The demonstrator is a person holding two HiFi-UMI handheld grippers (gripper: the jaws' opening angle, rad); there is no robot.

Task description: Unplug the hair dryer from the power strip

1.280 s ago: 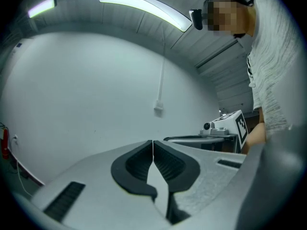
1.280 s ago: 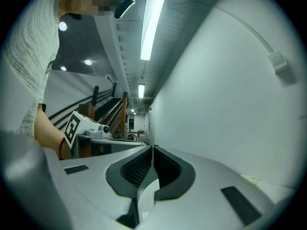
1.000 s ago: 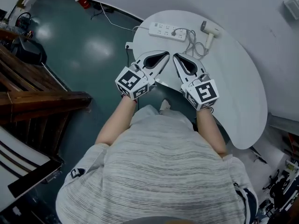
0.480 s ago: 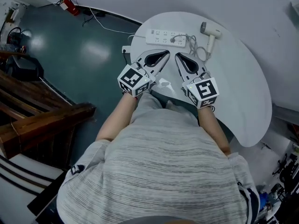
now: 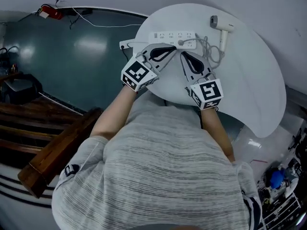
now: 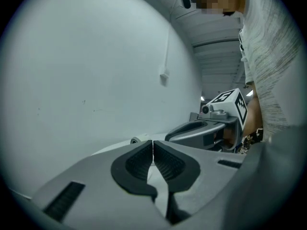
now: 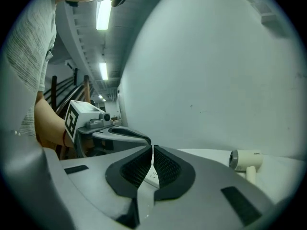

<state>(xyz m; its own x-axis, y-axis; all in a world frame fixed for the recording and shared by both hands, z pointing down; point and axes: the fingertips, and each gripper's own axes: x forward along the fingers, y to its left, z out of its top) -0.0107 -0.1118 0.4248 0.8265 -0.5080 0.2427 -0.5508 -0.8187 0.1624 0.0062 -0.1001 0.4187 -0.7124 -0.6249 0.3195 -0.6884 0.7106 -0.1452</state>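
Note:
A white power strip (image 5: 170, 36) lies at the far side of the round white table (image 5: 249, 80). A plug (image 5: 183, 43) sits in it, and its grey cord (image 5: 209, 49) loops to the white hair dryer (image 5: 221, 27) on the right. Both grippers hover side by side over the table, just short of the strip. My left gripper (image 5: 169, 50) is shut and empty, its pads (image 6: 139, 159) meeting. My right gripper (image 5: 183, 56) is shut too, close to the plug. In the right gripper view the hair dryer (image 7: 245, 160) lies to the right, and a bit of the strip (image 7: 152, 177) shows below the pads.
A pale wall stands right behind the table. The strip's own cable (image 5: 96, 25) runs left across the dark green floor to a red object (image 5: 49, 12). Dark wooden furniture (image 5: 53, 143) stands at the left. Small clutter lies on the floor at the lower right (image 5: 278, 186).
Both grippers have moved forward and down over the table, from its near edge to just short of the power strip. Both stay shut.

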